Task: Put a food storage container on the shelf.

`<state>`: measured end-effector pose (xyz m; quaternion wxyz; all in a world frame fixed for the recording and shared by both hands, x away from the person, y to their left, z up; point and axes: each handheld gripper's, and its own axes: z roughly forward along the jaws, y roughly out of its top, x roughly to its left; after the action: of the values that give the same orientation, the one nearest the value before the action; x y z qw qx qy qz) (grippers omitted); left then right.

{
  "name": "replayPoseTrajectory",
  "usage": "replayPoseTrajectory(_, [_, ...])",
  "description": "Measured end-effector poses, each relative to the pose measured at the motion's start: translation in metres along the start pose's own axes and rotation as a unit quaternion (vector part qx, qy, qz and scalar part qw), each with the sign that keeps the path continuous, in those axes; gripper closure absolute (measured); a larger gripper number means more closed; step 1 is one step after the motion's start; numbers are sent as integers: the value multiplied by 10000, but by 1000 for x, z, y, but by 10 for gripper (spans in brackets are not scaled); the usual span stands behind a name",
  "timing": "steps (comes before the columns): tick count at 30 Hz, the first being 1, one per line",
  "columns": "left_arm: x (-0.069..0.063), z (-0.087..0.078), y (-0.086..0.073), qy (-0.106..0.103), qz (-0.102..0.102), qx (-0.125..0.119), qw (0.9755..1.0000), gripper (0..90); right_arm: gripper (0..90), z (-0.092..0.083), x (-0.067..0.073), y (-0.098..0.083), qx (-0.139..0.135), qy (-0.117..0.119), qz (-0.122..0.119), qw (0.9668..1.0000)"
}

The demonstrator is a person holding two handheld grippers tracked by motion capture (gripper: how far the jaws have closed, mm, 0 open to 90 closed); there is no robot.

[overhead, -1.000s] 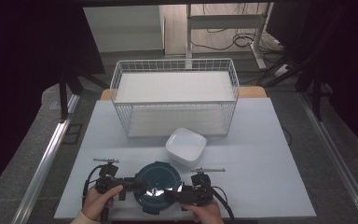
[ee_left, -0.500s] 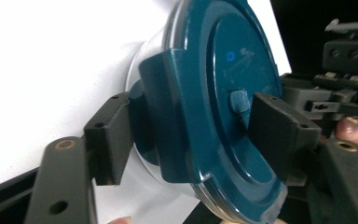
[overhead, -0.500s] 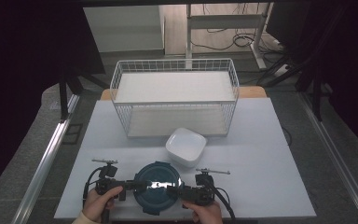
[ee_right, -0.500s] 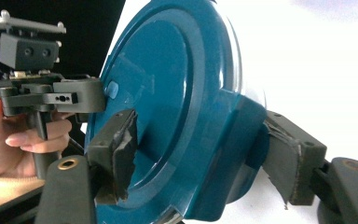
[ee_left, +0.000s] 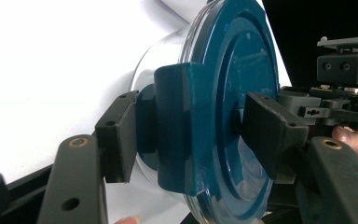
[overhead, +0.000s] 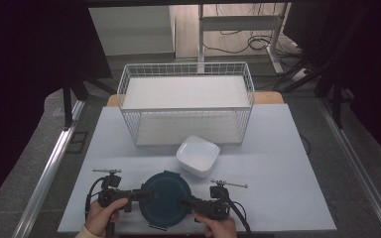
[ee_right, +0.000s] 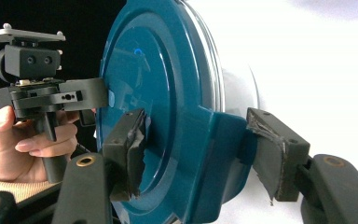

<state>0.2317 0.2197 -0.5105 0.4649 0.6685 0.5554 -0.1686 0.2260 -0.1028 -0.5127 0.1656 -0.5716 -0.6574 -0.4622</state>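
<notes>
A round container with a dark teal lid (overhead: 165, 204) sat on the white worktop (overhead: 278, 168) near its front edge, between the person's two hands. The left claw (overhead: 146, 195) reached in from the left side and the right claw (overhead: 184, 202) from the right, so the two faced each other across the lid.

In the left gripper view, the left claw (ee_left: 193, 133) had just been closing, and its jaws straddled one of the lid's locking flaps (ee_left: 175, 126): one pad lay against the outer face of the flap, the other against the lid's top. It gripped that flap and lid edge. Beneath the lid (ee_left: 228, 107), the clear wall of the container (ee_left: 156, 56) was visible.

In the right gripper view, the right claw (ee_right: 200, 144) had likewise just been closing, with its jaws set over the opposite flap (ee_right: 219, 154). One worn pad pressed on the lid (ee_right: 168, 93) top; the other sat at the flap's outer face, seemingly touching it. The person's left hand (ee_right: 23, 140) showed beyond, wrapped round its gripper handle.

Just behind the container and to its right stood a square white bowl (overhead: 197, 156), near it but apart. Farther back stood a white wire basket (overhead: 129, 84), spanning the middle of the worktop.
</notes>
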Motion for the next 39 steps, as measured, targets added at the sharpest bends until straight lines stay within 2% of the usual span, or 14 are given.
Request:
replayPoseTrajectory(7, [-6, -1, 0, 75, 170, -2, 9998, 388, 403, -1, -1, 3, 31, 55, -6, 10000])
replayPoseTrajectory(14, [-16, -4, 2, 70, 281, -98, 9995, 388, 403, -9, 5, 11, -44, 54, -314, 9995])
replayPoseTrajectory(23, [-23, -6, 8, 100, 416, -149, 9990, 388, 403, -13, 8, 18, -24, 73, -476, 9988])
replayPoseTrajectory(36, [-46, -17, 32, 113, 816, -387, 9958, 390, 406, -29, 27, 44, -288, 147, -881, 9956])
replayPoseTrajectory(39, [-49, -17, 40, 91, 880, -412, 9952, 389, 406, -31, 29, 48, -321, 134, -909, 9952])
